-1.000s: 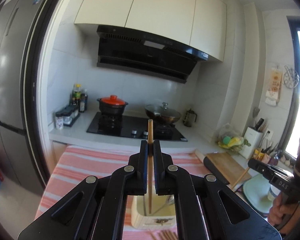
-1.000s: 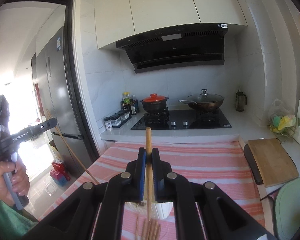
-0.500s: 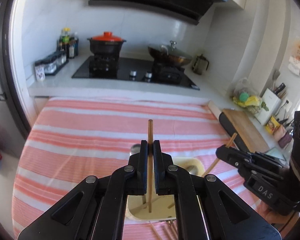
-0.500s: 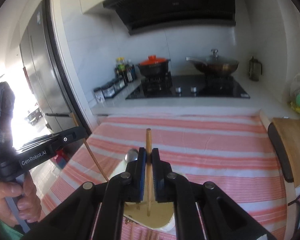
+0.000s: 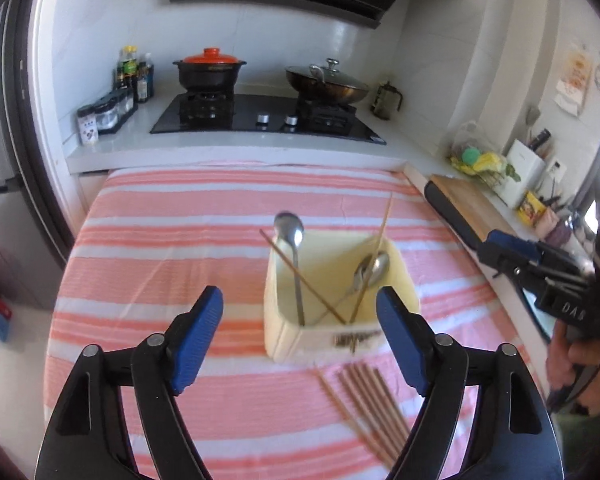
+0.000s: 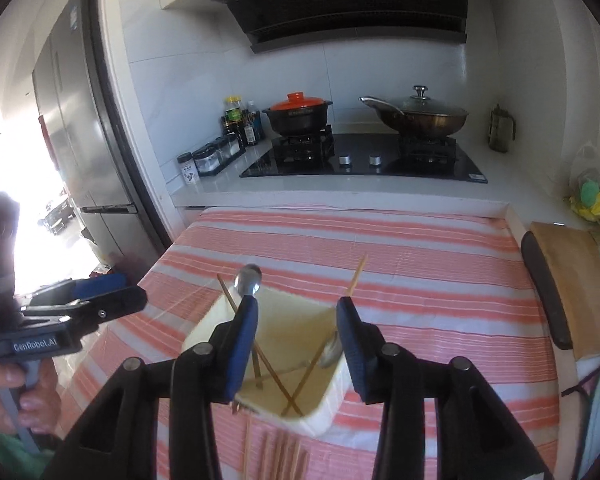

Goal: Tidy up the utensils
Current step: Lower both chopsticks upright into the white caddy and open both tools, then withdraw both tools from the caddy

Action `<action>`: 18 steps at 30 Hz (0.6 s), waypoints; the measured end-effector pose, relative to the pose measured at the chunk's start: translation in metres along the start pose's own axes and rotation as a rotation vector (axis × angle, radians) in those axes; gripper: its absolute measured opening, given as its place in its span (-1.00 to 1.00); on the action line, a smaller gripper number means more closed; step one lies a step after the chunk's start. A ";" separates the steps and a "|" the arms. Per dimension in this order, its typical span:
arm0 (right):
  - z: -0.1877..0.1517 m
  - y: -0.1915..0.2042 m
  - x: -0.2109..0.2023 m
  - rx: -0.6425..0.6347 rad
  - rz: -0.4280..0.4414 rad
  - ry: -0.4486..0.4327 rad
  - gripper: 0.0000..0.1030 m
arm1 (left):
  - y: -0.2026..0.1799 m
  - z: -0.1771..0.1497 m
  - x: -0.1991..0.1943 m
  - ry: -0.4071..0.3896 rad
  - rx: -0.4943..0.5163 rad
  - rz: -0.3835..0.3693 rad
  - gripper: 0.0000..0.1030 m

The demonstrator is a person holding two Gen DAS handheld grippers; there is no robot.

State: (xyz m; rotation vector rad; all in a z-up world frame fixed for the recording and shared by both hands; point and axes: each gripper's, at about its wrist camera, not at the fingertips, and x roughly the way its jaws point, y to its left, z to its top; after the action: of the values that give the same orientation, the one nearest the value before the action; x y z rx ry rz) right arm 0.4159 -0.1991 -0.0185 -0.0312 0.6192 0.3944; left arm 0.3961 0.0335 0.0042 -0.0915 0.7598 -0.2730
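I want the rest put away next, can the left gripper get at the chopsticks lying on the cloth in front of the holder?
Probably yes: the left gripper is opening and empty, and the loose chopsticks lie uncovered just below it.

Your widest free room is the far half of the striped tabletop (image 5: 228, 200), bare from its left edge to its right edge up to the stove counter (image 5: 236, 148). The left side along the left edge is bare too. Near the front edge, the cream utensil box (image 5: 300, 336) blocks the middle; two spoons (image 5: 290, 232) and two chopsticks (image 5: 384, 216) lean out above its rim, so passing over it means clearing those tips. A row of loose chopsticks (image 5: 372, 400) lies just in front of the box. At the right edge, a dark chair back (image 6: 544, 284) and a wooden board (image 6: 580, 280) close that side.
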 end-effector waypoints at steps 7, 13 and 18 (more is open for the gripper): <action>-0.151 0.033 -0.082 -0.121 -0.127 0.028 -0.02 | -0.018 -0.144 -0.051 0.090 0.081 -0.004 0.74; -0.276 0.043 -0.118 0.052 -0.143 -0.009 -0.02 | -0.036 -0.216 -0.059 0.086 -0.025 0.014 0.74; -0.303 0.039 -0.107 -0.011 -0.213 0.048 -0.02 | -0.044 -0.233 -0.049 0.082 -0.027 0.055 0.74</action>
State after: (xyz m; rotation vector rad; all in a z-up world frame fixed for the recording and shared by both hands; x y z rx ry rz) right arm 0.1530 -0.2448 -0.2010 -0.1168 0.6544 0.1911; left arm 0.1920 0.0086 -0.1239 -0.0849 0.8458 -0.2151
